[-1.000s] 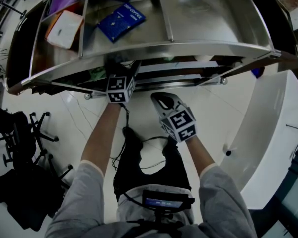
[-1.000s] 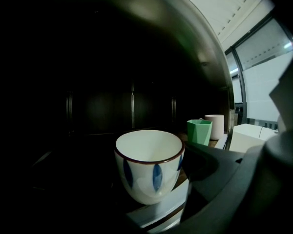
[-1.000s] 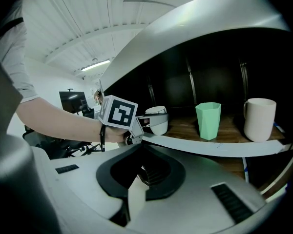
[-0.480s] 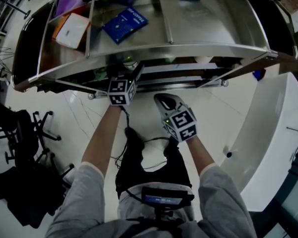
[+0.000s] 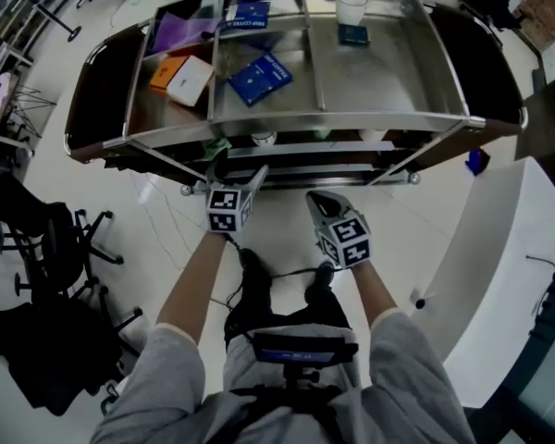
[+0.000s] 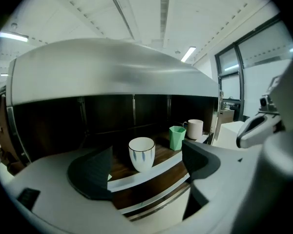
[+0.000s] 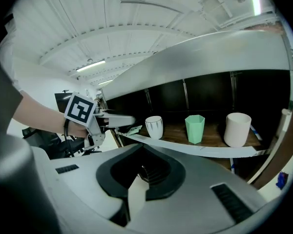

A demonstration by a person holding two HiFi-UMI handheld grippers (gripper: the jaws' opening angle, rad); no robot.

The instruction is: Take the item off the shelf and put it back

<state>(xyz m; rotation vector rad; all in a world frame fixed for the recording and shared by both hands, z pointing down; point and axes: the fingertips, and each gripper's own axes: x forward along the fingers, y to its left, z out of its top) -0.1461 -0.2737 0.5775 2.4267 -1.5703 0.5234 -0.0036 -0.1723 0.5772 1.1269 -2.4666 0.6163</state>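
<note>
A white cup with blue stripes (image 6: 141,153) stands at the front edge of the cart's wooden lower shelf (image 6: 163,156). It also shows in the right gripper view (image 7: 154,126) and, from above, under the top shelf's rim (image 5: 264,139). My left gripper (image 6: 144,168) faces the cup from a short way off. Its jaws are wide open, with nothing between them. In the head view the left gripper (image 5: 239,167) sits just outside the shelf front. My right gripper (image 5: 322,203) hangs further back, shut and empty (image 7: 142,169).
A green cup (image 7: 195,128) and a white mug (image 7: 237,128) stand to the right of the striped cup. The steel top shelf (image 5: 388,81) holds a blue packet (image 5: 260,79), boxes (image 5: 187,80) and a paper cup (image 5: 351,6). An office chair (image 5: 46,239) is left, a white counter (image 5: 509,276) right.
The left gripper has drawn back from under the top shelf's rim, and its jaws now stand apart. The head view has pulled back, so the whole cart shows.
</note>
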